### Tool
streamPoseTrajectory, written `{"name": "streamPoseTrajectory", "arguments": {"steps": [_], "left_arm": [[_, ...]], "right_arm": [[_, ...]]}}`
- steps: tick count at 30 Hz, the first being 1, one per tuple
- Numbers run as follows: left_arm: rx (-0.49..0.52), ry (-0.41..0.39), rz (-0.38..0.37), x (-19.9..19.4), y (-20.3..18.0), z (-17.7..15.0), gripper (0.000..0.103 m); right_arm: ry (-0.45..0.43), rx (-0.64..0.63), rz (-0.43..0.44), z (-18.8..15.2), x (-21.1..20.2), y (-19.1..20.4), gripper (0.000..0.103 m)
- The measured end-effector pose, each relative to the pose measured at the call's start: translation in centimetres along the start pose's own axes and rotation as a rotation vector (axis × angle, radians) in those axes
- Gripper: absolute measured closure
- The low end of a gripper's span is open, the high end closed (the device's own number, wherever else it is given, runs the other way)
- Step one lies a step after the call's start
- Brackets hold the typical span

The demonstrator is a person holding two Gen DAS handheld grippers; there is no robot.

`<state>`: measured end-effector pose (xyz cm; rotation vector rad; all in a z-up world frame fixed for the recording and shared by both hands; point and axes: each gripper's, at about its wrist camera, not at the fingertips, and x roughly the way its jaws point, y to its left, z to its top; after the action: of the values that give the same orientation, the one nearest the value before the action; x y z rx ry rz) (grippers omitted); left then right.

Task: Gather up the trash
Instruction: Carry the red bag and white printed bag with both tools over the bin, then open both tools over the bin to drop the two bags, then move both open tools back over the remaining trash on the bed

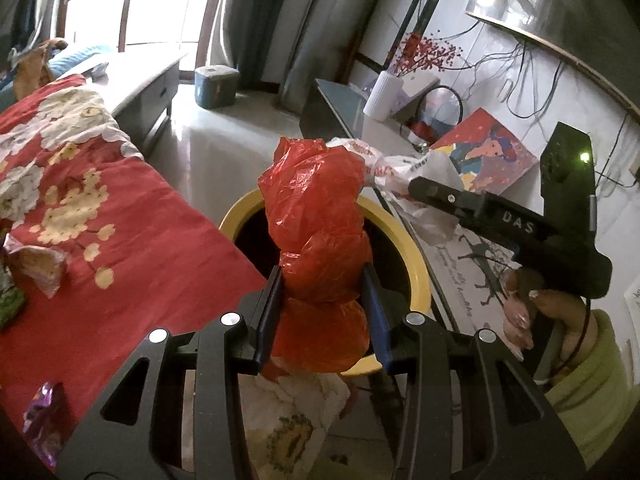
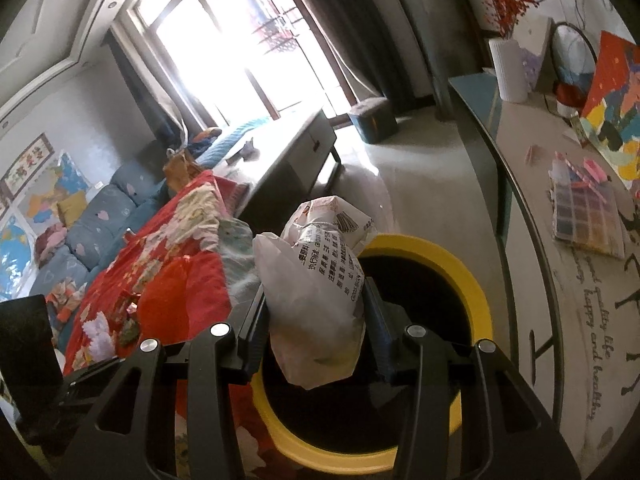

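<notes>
My left gripper (image 1: 323, 280) is shut on a crumpled red plastic bag (image 1: 320, 216), which stands up between the pads above the yellow-rimmed trash bin (image 1: 416, 268). My right gripper (image 2: 316, 296) is shut on a white printed snack bag (image 2: 316, 280), held over the same trash bin (image 2: 476, 292). In the left wrist view the right gripper (image 1: 400, 184) comes in from the right with that white bag (image 1: 424, 196), and a hand in a light green sleeve (image 1: 580, 360) holds its handle. The bin's inside is dark.
A red flowered cloth (image 1: 120, 240) covers the surface left of the bin, with wrappers (image 1: 36, 268) and a purple one (image 1: 44, 412) on it. To the right stands a glass-topped table (image 2: 560, 280) with a vase (image 2: 510, 68), a colourful picture (image 2: 612, 112) and a colour chart (image 2: 584, 216).
</notes>
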<state>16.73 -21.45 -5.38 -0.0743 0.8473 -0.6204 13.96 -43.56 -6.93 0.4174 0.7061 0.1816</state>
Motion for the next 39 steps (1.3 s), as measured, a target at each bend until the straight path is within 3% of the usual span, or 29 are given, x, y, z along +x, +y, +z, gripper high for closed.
{"name": "streamPoseTrajectory", "arguments": {"steps": [3, 6, 8, 10, 13, 19, 39], "left_arm": [[0.002, 0.008, -0.001, 0.9, -0.1, 0.4, 0.071], [0.008, 0.012, -0.008, 1.7, -0.2, 0.7, 0.067], [-0.001, 0.010, -0.015, 2.1, -0.1, 0.8, 0.060], [-0.008, 0.008, -0.016, 2.2, 0.0, 0.7, 0.045], [-0.015, 0.003, -0.016, 2.1, 0.1, 0.7, 0.031], [-0.021, -0.028, -0.016, 1.3, 0.2, 0.9, 0.015], [-0.087, -0.151, 0.053, -3.8, 2.6, 0.9, 0.012]], "right_arm": [[0.020, 0.018, 0.003, 0.0, 0.5, -0.7, 0.058], [0.026, 0.037, 0.002, -0.2, 0.8, -1.2, 0.046], [0.026, 0.049, 0.000, -0.2, 0.8, -1.5, 0.041], [0.025, 0.052, -0.008, -0.3, 0.9, -1.8, 0.038], [0.020, 0.064, -0.012, -0.4, 0.9, -2.1, 0.035], [-0.006, 0.057, -0.019, -0.2, 0.6, -1.7, 0.027], [-0.045, -0.021, 0.004, 0.1, -0.6, 2.1, 0.021]]}}
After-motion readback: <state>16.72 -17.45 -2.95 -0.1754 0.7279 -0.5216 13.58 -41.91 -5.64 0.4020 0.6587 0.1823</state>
